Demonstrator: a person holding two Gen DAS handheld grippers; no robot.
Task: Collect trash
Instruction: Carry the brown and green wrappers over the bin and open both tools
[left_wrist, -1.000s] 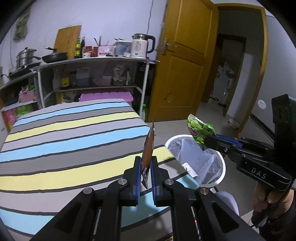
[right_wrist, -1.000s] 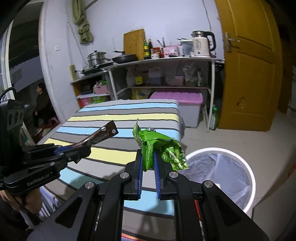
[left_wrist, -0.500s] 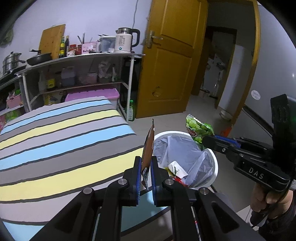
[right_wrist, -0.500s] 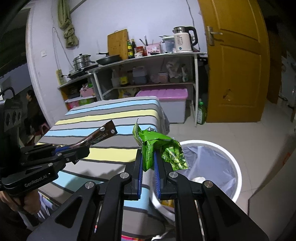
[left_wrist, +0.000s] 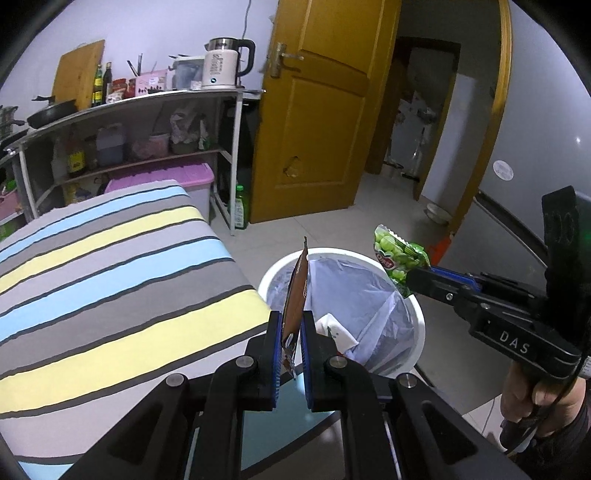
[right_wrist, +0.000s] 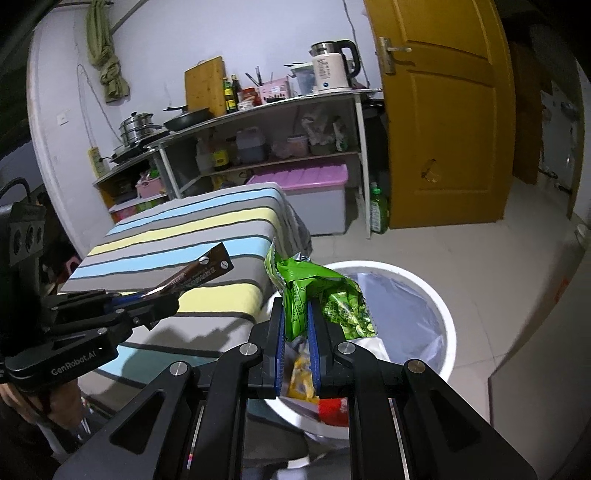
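Trash bin (left_wrist: 413, 314) sits lower centre of frame, left gripper (left_wrist: 291, 332) clamping a brown wrapper (left_wrist: 297, 291), right gripper (right_wrist: 297, 325) clamping a green packet (right_wrist: 317, 284).

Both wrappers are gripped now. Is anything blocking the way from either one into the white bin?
Nothing visible does. The bin stands open with no lid, its liner holding only trash low inside. The green snack bag in the right gripper and the brown wrapper in the left gripper hang near its rim beside the striped table.
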